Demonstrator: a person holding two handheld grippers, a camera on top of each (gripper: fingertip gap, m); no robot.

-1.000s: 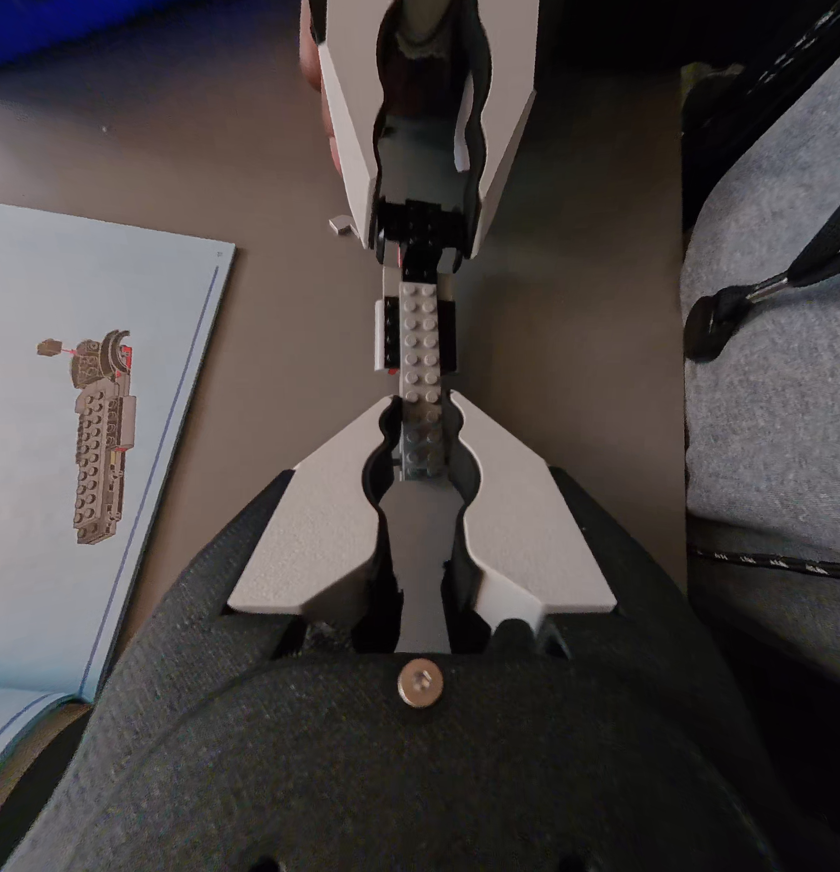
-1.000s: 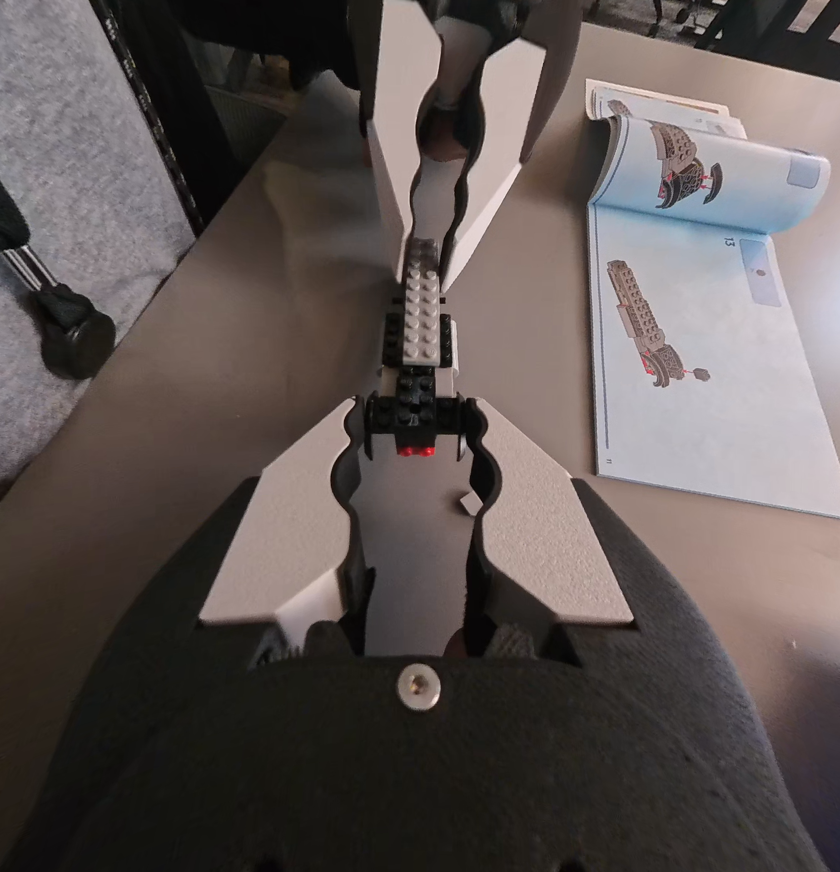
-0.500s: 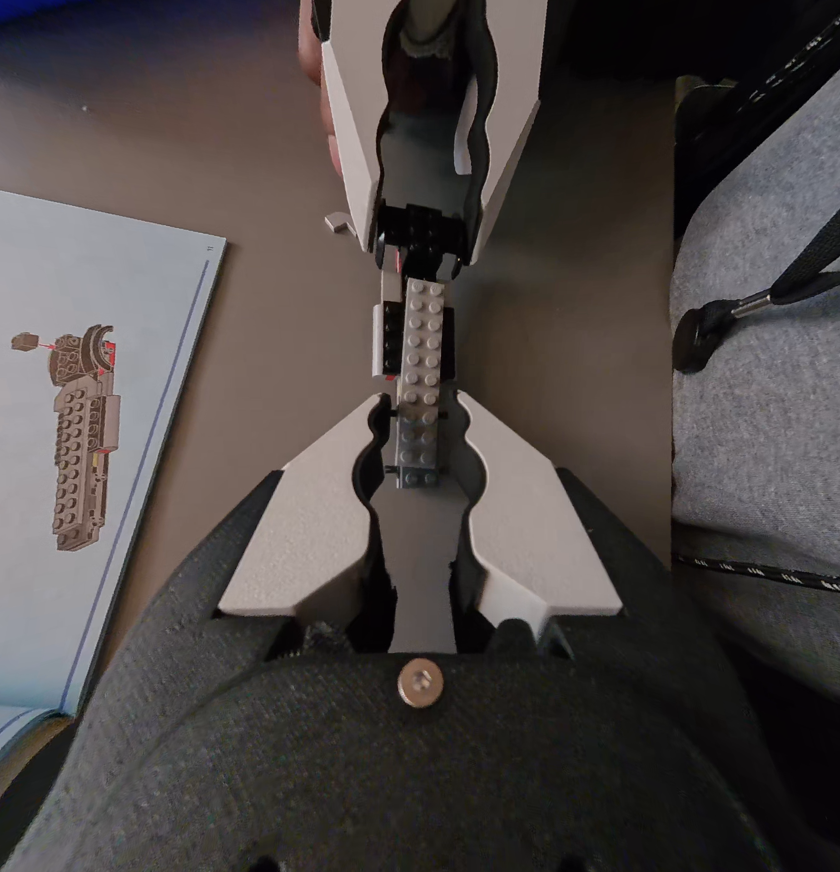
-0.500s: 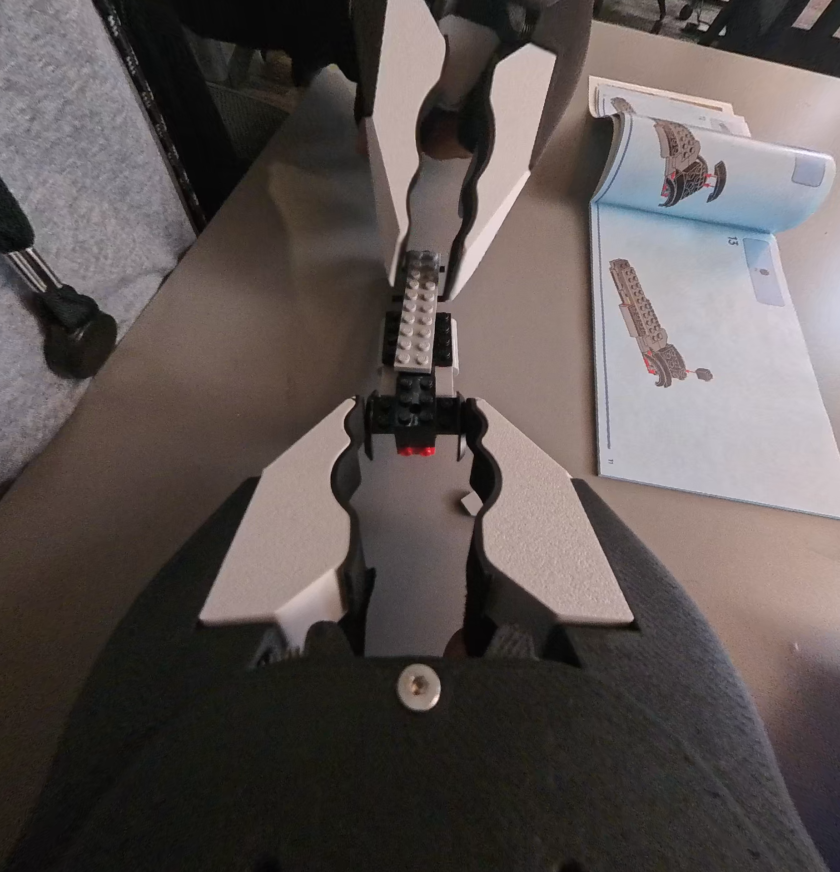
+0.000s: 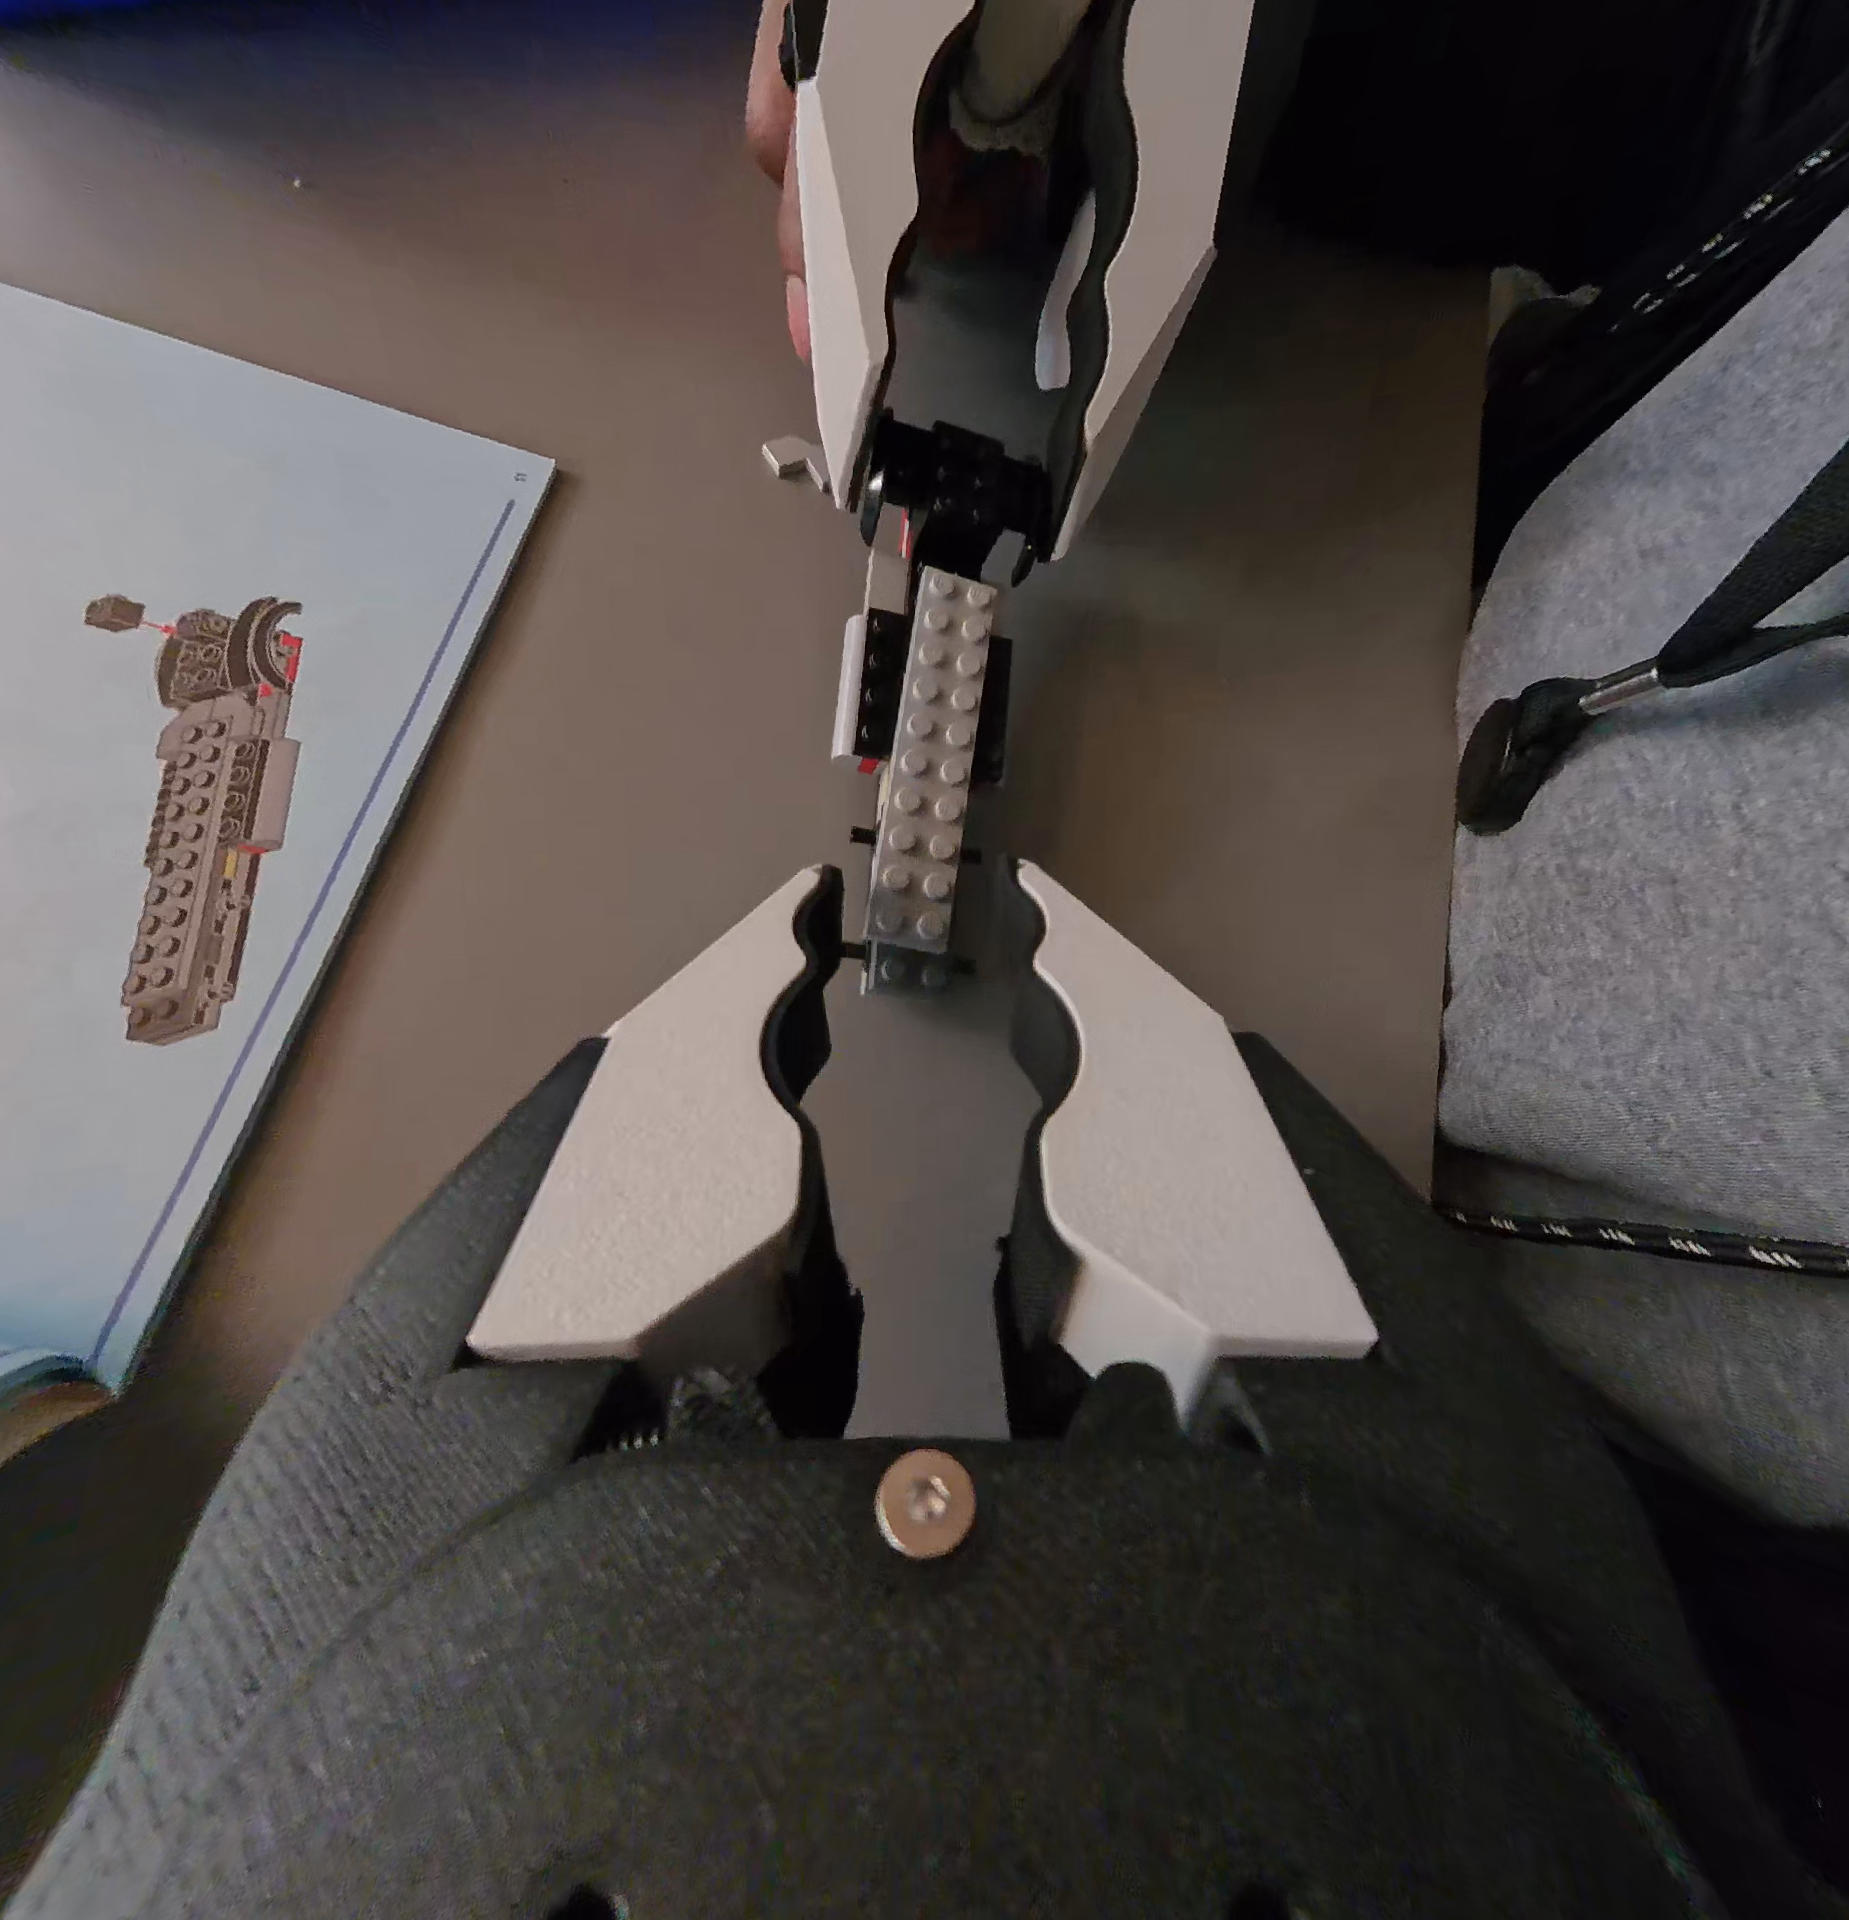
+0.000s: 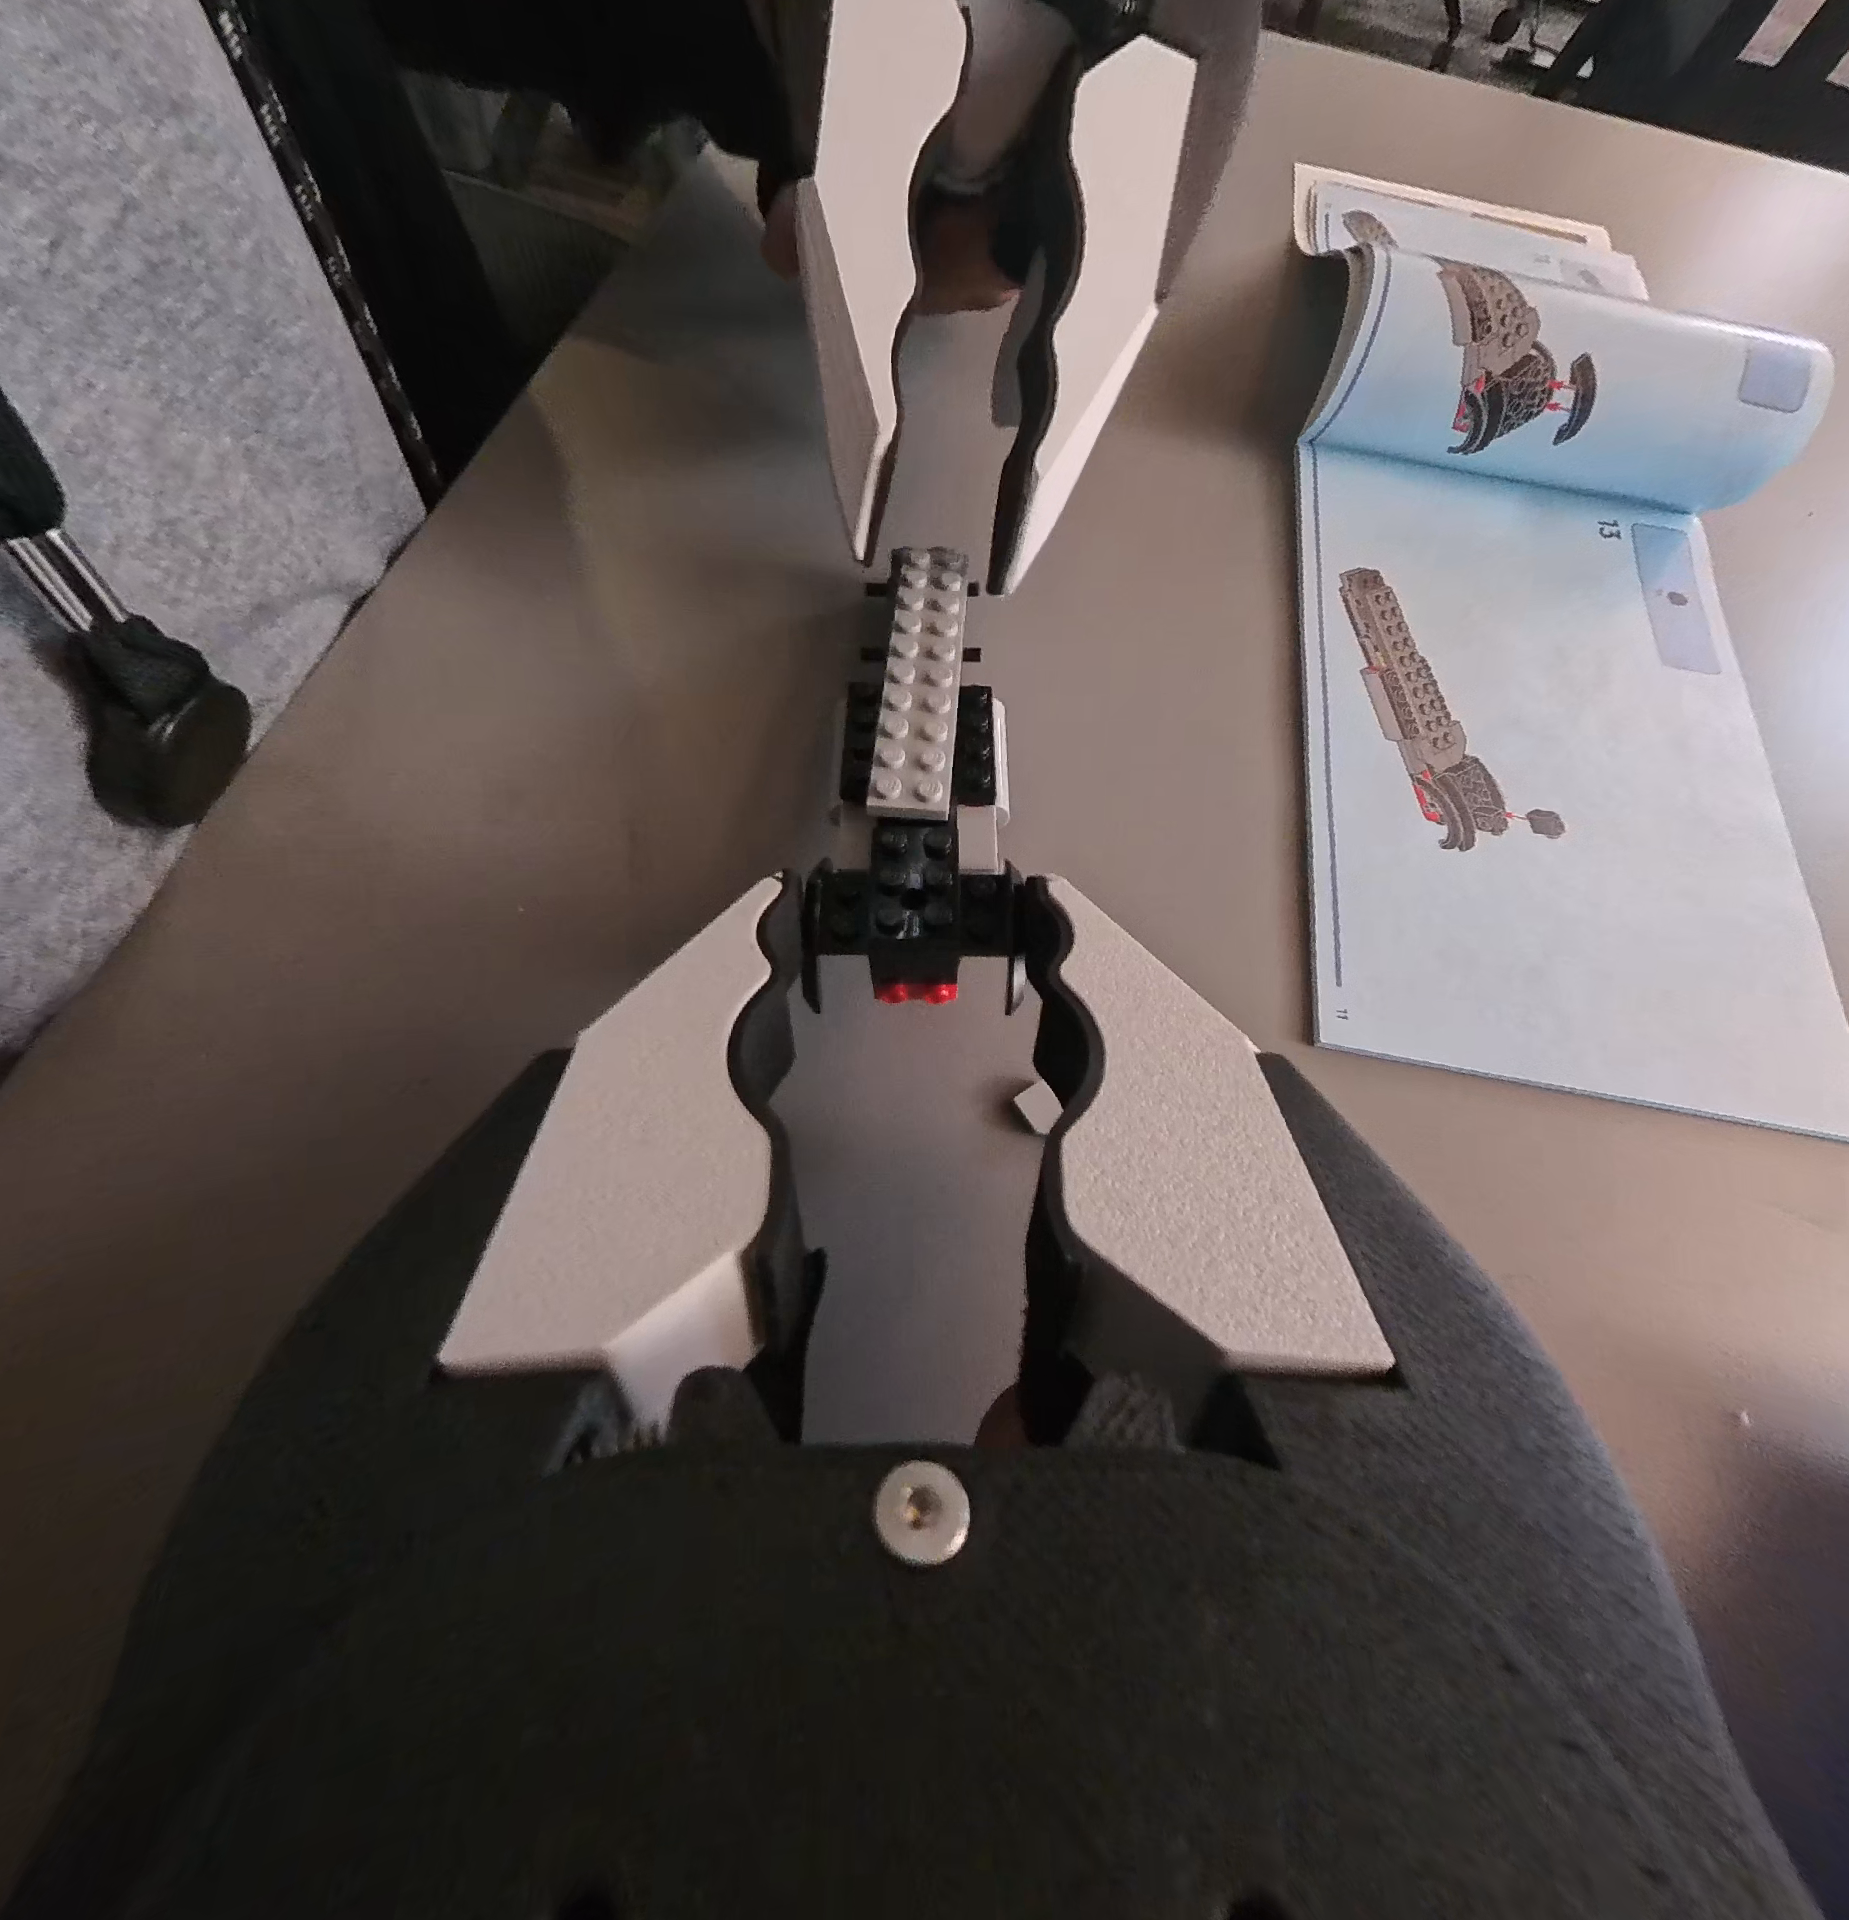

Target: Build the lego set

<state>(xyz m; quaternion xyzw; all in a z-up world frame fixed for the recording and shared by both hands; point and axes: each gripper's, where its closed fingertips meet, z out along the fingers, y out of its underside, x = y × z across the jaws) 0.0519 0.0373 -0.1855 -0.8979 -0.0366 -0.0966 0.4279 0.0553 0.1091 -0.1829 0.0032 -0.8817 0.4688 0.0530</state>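
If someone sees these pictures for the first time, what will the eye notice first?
Probably the long grey and black lego model in the middle of the table, stretched between two grippers. The right gripper clamps its black end, while the left gripper has its jaws open around the grey end. An open instruction booklet lies beside it.

A dull brown table (image 6: 400,935) fills most of both views, lit softly, with a pale sheen in the right wrist view toward its far end. Off its edge, to the left of the right tongs, lies grey felt-like fabric (image 6: 151,312) crossed by a black strap (image 6: 120,686) with a rubbery end. Beyond the table's far corner, dark chair legs (image 6: 1522,42) stand on grey floor.
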